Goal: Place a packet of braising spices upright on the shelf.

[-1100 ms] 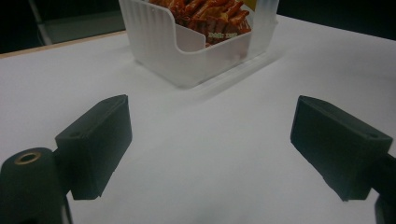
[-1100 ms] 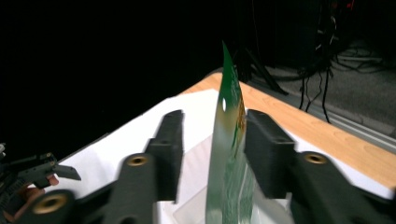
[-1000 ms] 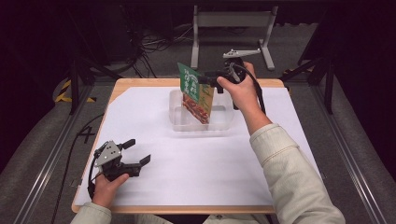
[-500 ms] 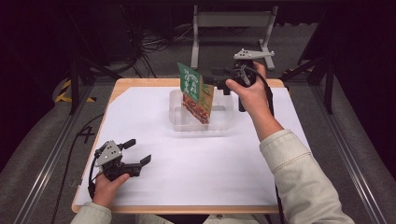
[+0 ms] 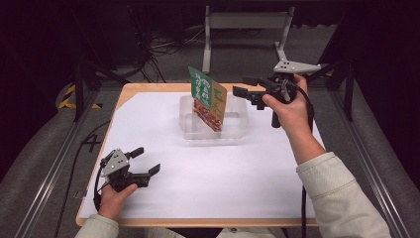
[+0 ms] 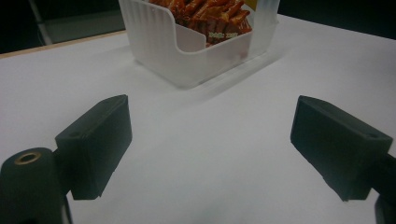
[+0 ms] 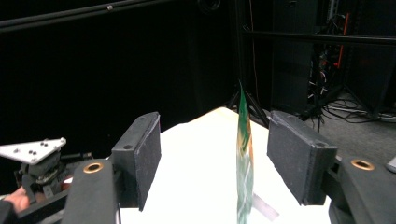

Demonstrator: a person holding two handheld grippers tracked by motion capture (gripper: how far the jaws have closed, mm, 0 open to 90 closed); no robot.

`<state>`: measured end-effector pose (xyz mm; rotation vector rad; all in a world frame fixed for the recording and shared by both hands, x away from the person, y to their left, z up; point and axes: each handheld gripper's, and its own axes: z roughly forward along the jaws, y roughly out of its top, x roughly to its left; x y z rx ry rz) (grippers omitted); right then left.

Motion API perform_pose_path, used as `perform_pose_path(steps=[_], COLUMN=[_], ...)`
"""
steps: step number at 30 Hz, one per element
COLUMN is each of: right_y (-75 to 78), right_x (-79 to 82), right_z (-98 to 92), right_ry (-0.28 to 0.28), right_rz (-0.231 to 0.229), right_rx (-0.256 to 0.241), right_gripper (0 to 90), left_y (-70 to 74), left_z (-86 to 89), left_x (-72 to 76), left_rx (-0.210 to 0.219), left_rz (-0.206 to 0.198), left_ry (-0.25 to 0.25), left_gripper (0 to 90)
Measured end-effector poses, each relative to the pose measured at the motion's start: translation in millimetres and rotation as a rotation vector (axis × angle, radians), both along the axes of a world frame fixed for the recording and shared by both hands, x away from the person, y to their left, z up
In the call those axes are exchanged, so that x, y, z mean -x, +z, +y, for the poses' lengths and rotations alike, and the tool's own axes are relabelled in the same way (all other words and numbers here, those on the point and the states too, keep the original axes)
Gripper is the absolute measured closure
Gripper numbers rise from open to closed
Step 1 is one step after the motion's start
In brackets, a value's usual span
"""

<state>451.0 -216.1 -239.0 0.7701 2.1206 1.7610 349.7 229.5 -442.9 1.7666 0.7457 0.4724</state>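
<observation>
A: Entry, high view. Snack packet, green top with red-orange printed food on the lower part, stands upright and slightly tilted inside the clear plastic bin. The bin sits on the white sheet covering the tabletop, toward the far middle.

B: Confirmed from the left gripper view: translucent ribbed bin straight ahead, packet's orange print showing over its cut-out front wall. Right gripper?

A: Right gripper held above the tabletop at the packet's right, level with its upper part, jaws pointing toward it. Jaws wide apart, holding nothing. In the right gripper view the packet is seen edge-on, a thin green sliver standing between the two jaw pads, nearer the right-hand pad. Gap visible on both sides; no contact.

B: Noted. Left gripper?

A: Left gripper low at the near left of the tabletop, well apart from the bin, held in the person's left hand. Jaws wide, nothing between them; left gripper view shows only bare white sheet in the gap.

B: Right hand?

A: Right hand wrapped round the gripper's handle, pale sleeve entering from the lower right.
</observation>
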Motion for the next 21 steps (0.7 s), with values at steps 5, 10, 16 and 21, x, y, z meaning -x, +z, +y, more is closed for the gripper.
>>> perform_pose_path(steps=[5,10,16,21], right_y=[1.6,1.6,2.8,0.0], right_x=[10.8,23.6,35.5,42.8], right_z=[-9.6,-23.0,-36.5,-45.5], right_ry=[-0.004,-0.015,-0.024,-0.03], right_rz=[-0.007,-0.011,-0.02,-0.028], right_rx=[0.014,0.024,0.028,0.023], right_gripper=[34.3,33.3,32.6,31.2], left_y=[0.1,-0.5,-0.2,0.0], left_z=[-1.5,-3.2,-3.3,-2.9], left_x=[-1.6,-3.0,-3.1,-2.9], left_rx=[-0.007,-0.006,-0.011,-0.002], left_rz=[0.002,0.011,0.009,0.01], left_ry=[-0.004,-0.006,-0.006,-0.008], left_gripper=[13.2,12.8,12.7,12.9])
